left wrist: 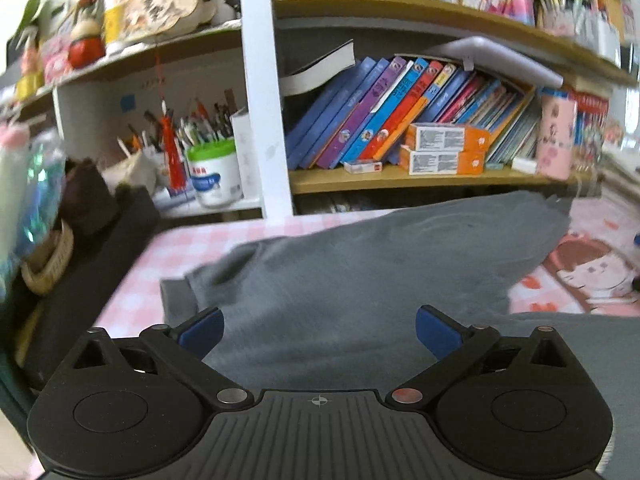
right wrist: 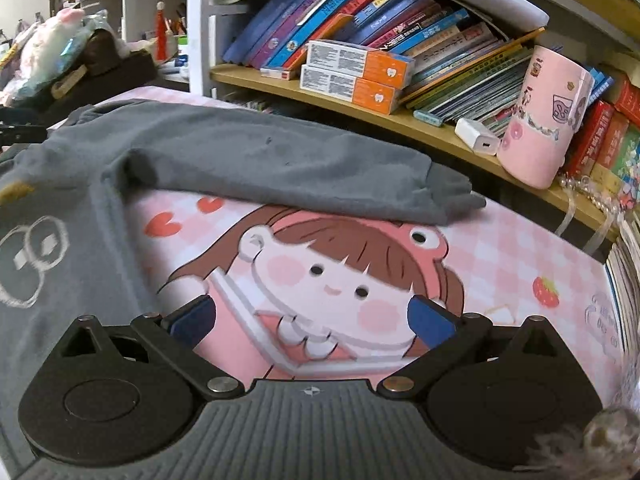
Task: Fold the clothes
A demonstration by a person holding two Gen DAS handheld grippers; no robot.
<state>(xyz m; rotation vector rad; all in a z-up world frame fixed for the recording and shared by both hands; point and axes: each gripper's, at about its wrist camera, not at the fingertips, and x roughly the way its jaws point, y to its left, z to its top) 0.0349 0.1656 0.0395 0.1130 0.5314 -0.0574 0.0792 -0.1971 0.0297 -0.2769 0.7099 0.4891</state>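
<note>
- The grey sweatshirt (right wrist: 248, 152) lies spread on the tabletop (right wrist: 520, 240), which carries a pink checked mat with a cartoon girl (right wrist: 332, 276) printed on it.
- In my right wrist view, one sleeve (right wrist: 448, 188) of it stretches across the far side of the mat, just below the bookshelf (right wrist: 400, 120), and its cuff end lies flat on the pink surface.
- The body of the garment is at the left in this view, with a white outline print (right wrist: 28, 260) on the fabric. The cloth looks soft and has some shallow wrinkles.
- In my left wrist view, the sweatshirt (left wrist: 380, 264) fills the middle of the picture, and a cuffed edge (left wrist: 176, 300) shows at the left on the pink checks.
- My left gripper (left wrist: 320, 330) has its jaws wide apart. They hold nothing; grey fabric is seen between and below the blue pads (left wrist: 202, 330), but I cannot tell if they touch it.
- My right gripper (right wrist: 312, 326) has its jaws wide apart too and holds nothing. It is above the bare mat, over the printed girl, with the left pad (right wrist: 192, 326) near the edge of the garment body.
- Behind, on the shelf, there are leaning books (right wrist: 320, 4), two orange boxes (right wrist: 356, 72) and a pink cup (right wrist: 544, 116).
</note>
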